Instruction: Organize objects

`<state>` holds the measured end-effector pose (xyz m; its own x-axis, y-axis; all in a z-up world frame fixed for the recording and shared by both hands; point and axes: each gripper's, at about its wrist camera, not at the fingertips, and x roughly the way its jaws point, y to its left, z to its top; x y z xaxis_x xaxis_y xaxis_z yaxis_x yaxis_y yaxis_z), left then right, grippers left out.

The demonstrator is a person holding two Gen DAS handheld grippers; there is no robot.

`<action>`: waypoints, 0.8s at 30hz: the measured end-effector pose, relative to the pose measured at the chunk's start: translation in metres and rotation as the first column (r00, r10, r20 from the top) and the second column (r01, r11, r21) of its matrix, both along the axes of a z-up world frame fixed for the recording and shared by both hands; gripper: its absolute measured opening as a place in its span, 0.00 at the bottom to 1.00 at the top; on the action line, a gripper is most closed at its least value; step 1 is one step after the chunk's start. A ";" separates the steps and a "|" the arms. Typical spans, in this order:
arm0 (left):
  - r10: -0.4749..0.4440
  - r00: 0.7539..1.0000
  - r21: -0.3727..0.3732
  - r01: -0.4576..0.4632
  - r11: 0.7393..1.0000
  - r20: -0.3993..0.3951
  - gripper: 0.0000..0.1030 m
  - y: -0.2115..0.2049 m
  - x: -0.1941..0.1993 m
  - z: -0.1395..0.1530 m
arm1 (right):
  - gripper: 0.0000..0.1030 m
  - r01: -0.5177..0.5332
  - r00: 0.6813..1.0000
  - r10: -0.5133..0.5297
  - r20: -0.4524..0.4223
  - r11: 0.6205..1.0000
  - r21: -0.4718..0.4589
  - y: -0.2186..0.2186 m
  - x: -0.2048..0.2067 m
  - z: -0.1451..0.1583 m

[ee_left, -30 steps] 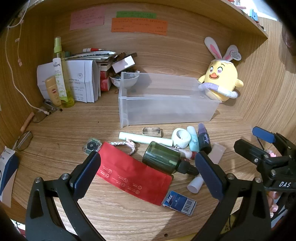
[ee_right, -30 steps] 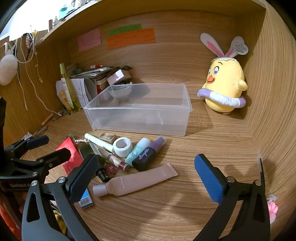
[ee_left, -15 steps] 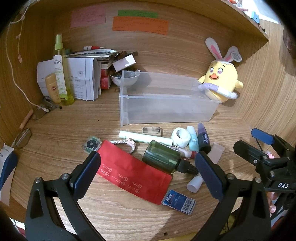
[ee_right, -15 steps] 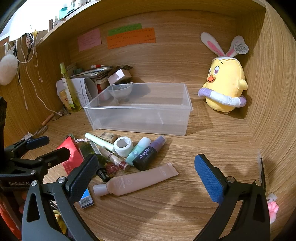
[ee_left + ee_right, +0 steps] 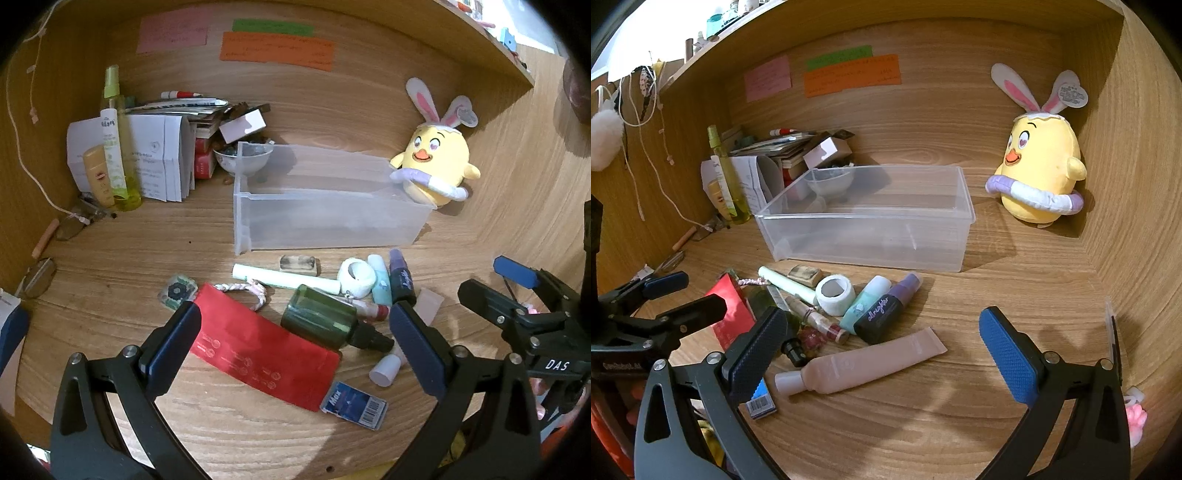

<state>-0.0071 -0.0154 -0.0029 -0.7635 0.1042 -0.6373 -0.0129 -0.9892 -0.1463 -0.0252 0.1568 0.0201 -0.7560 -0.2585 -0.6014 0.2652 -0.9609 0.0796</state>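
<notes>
Our left gripper [image 5: 295,339] and right gripper [image 5: 882,343] hang spread and empty over clutter before the clear bin [image 5: 871,236] mid-counter [image 5: 923,424].

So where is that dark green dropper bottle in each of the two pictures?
Left wrist view: the dark green dropper bottle lies just below centre, beside the red pouch.
Right wrist view: lower left, mostly hidden behind a finger of the right hand-held gripper.
Shared landmark: the clear plastic bin.

a wooden desk [image 5: 1015,295] carries a clear plastic bin [image 5: 871,236] and a yellow plush chick [image 5: 1039,166]. before the bin lie a pink tube [image 5: 860,365], a red pouch [image 5: 258,347] and a tape roll [image 5: 834,293].
</notes>
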 end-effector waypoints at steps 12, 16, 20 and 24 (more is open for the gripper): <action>0.068 0.997 0.002 -0.068 0.998 0.029 0.81 -0.043 -0.021 -0.005 | 0.99 0.024 0.999 -0.026 0.030 0.998 0.059 -0.002 -0.033 -0.009; 0.110 0.992 0.007 -0.111 0.994 0.067 0.81 -0.062 -0.028 -0.015 | 0.94 0.032 0.998 -0.035 0.057 0.998 0.047 0.002 -0.048 -0.012; 0.156 0.983 0.000 -0.156 0.988 0.097 0.78 -0.079 -0.034 -0.023 | 0.86 0.037 0.995 -0.039 0.096 0.999 0.026 0.009 -0.063 -0.017; 0.185 0.974 0.002 -0.187 0.982 0.132 0.68 -0.095 -0.040 -0.031 | 0.78 0.047 0.989 -0.048 0.141 0.999 0.009 0.015 -0.078 -0.026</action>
<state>-0.0473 -0.1107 -0.0337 -0.6804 -0.0224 -0.7325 0.1917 -0.9702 -0.1484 -0.1030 0.1715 -0.0059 -0.6752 -0.2204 -0.7039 0.2055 -0.9727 0.1074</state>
